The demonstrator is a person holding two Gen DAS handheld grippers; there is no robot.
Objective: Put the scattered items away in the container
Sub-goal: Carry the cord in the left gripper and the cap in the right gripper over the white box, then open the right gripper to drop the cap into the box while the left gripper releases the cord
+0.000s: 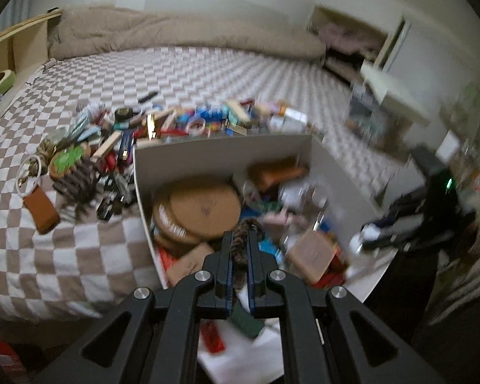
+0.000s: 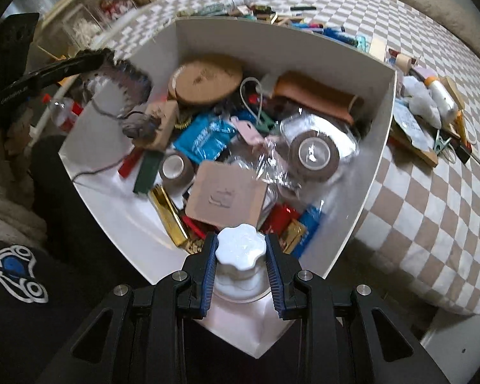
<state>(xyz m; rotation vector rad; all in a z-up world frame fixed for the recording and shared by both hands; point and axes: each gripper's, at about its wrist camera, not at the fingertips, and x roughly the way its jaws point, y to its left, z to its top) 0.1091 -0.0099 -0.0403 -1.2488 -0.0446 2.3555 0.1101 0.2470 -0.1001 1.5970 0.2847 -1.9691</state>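
A white box stands at the bed's edge, packed with a round cork lid, tape rolls, a tan card and packets. My left gripper hangs over its near side, shut on a brown braided cord. From the right wrist view the same left gripper sits at the box's left rim, the cord dangling inside. My right gripper is shut on a white bottle with a scalloped cap, above the box's near corner. Scattered items lie behind the box.
The checkered bedspread carries more clutter: a brown pouch, a green-topped disc, a clipboard pile. A beige duvet lies at the back. A wooden shelf borders the left. A plastic bottle is on the floor.
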